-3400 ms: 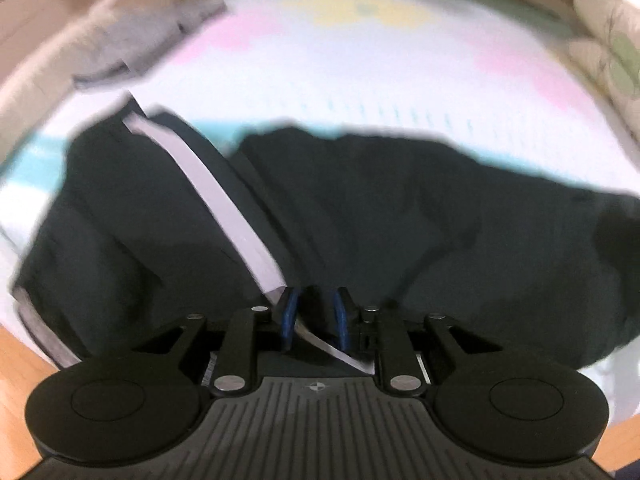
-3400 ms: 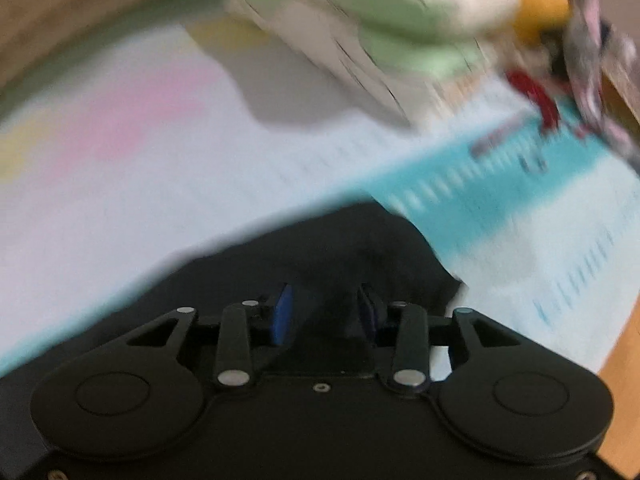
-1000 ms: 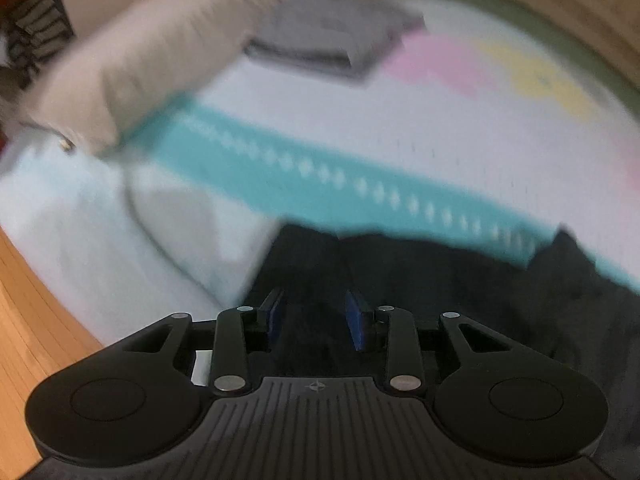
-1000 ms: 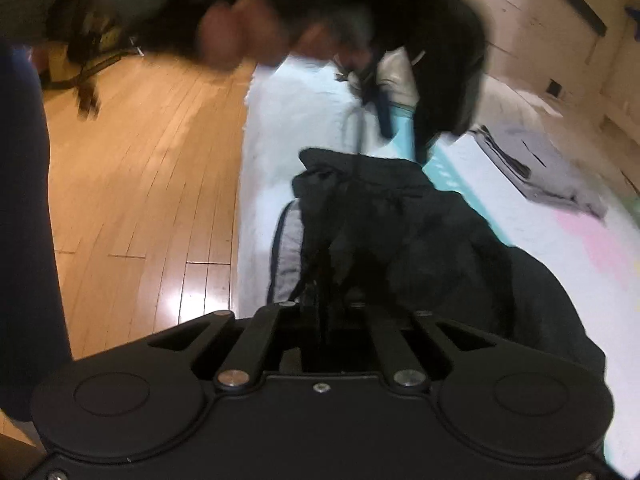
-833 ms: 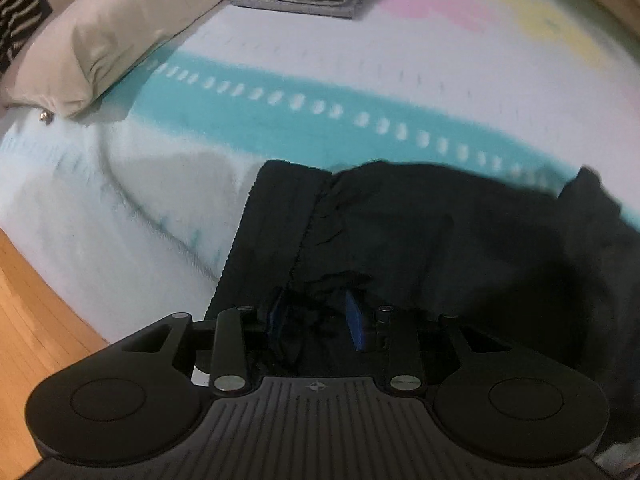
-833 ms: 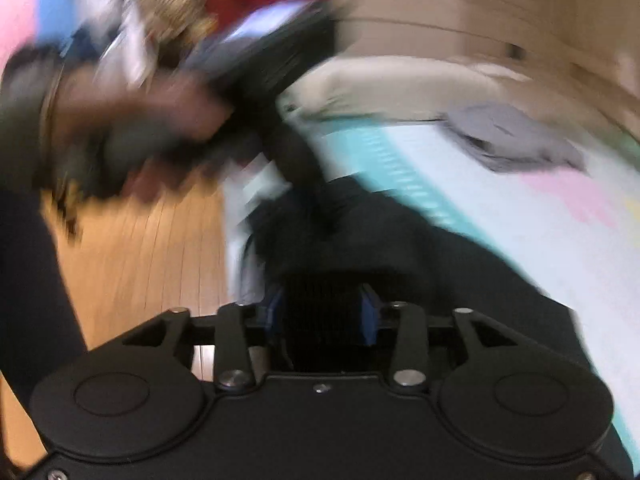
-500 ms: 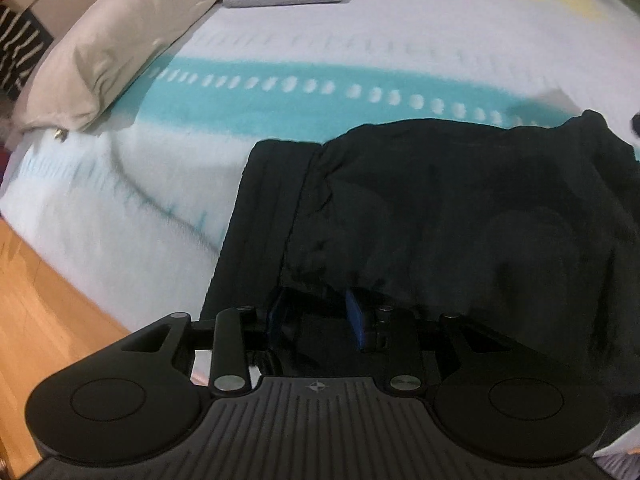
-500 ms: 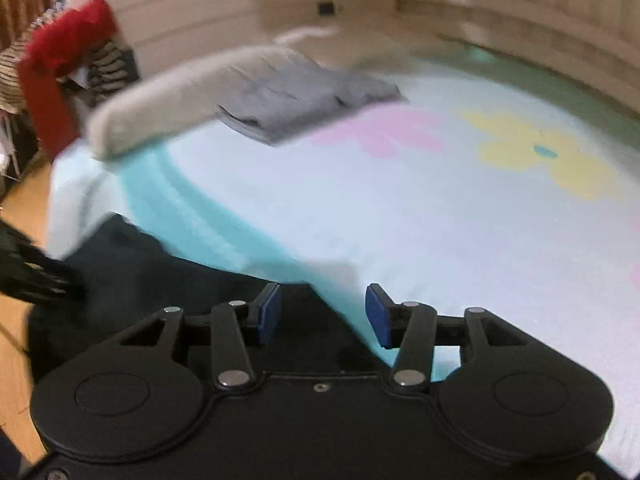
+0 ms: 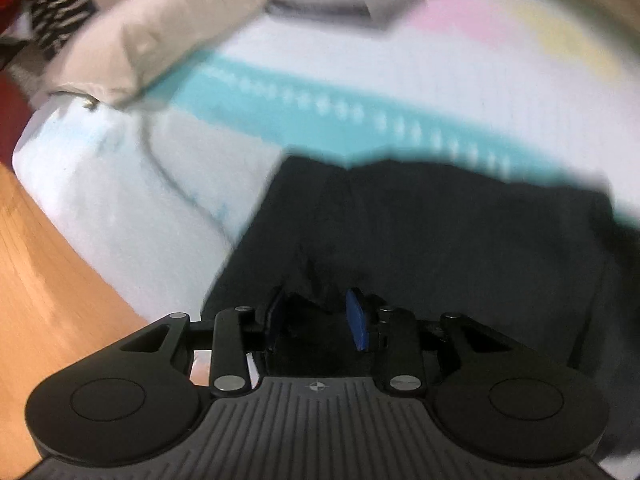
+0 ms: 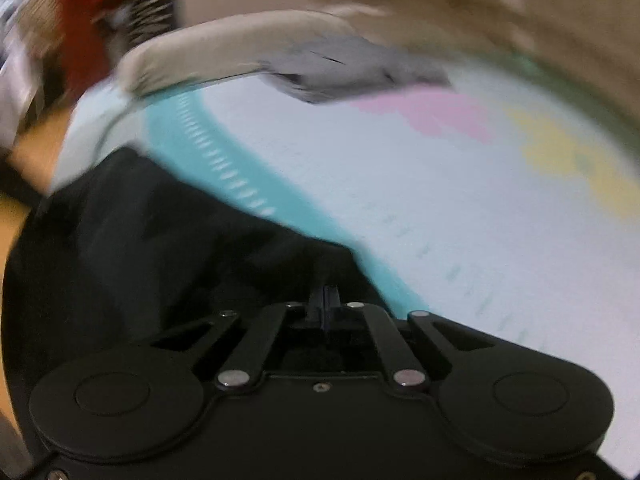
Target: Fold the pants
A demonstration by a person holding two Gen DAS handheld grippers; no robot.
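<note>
The black pants (image 9: 420, 232) lie bunched on the pale bed near its front edge, below the teal stripe. My left gripper (image 9: 316, 314) is open just above the fabric at the pants' near edge, blue pads apart with cloth between them. In the right wrist view the pants (image 10: 160, 248) fill the lower left. My right gripper (image 10: 328, 304) is shut at the pants' right edge next to the teal stripe; the frame is blurred and I cannot tell if cloth is pinched.
A beige pillow (image 9: 168, 36) and a folded grey garment (image 9: 340, 0) lie at the far side of the bed (image 9: 120, 208). Wooden floor (image 9: 48, 280) is to the left. Red and striped clothes (image 10: 100, 32) hang beyond the pillow.
My right gripper has shut and dropped onto the pants' edge. My left gripper stays open and has shifted slightly over the pants; both views are blurred by motion.
</note>
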